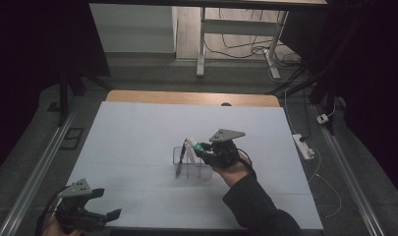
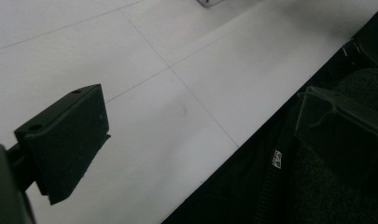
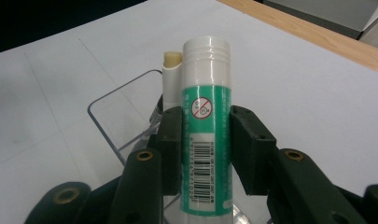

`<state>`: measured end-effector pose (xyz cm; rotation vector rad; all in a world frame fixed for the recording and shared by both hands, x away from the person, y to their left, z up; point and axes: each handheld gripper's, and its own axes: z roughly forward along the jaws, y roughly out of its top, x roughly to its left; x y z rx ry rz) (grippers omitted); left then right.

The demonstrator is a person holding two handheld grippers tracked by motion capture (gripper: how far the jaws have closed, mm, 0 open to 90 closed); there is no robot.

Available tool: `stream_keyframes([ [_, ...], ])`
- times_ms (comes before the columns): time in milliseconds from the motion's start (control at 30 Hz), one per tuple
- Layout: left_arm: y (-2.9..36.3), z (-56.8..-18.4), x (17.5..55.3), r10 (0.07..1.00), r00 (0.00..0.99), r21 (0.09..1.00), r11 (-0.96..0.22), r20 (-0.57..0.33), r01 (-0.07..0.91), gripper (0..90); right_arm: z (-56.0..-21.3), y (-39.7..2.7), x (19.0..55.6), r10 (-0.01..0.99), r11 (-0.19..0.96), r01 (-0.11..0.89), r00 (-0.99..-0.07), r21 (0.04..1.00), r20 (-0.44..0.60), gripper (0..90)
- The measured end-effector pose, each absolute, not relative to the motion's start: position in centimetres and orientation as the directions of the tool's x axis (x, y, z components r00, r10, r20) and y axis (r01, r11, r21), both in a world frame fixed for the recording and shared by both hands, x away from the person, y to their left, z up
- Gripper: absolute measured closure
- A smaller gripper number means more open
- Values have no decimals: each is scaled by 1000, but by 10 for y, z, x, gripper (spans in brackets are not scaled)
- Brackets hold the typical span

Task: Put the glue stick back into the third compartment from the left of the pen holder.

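Green-white glue stick [image 3: 206, 135] clamped in right tool [image 3: 206, 149] | left tool [image 1: 100, 204] wide open, empty

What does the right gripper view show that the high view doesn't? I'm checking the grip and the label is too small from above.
Right gripper view alone: the barcode and round prohibition mark on the glue stick, plus a cream-tipped white tube beside it. High view alone: the left gripper at the near table edge and a dark pen leaning in the clear container. Both: the right gripper shut on the stick above the white table.
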<state>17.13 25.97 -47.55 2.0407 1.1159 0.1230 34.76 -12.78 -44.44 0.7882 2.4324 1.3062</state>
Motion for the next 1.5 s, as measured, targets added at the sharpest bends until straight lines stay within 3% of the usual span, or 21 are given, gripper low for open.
stream_keyframes([
  [633, 259, -475, 171, 746, 609, 679, -303, -268, 669, 27, -457, -128, 346, 584, 467, 323, -812, 823, -13, 637],
  [1500, 260, -475, 171, 748, 607, 679, -300, -269, 670, 28, -444, -140, 349, 597, 457, 410, -799, 790, 69, 336],
])
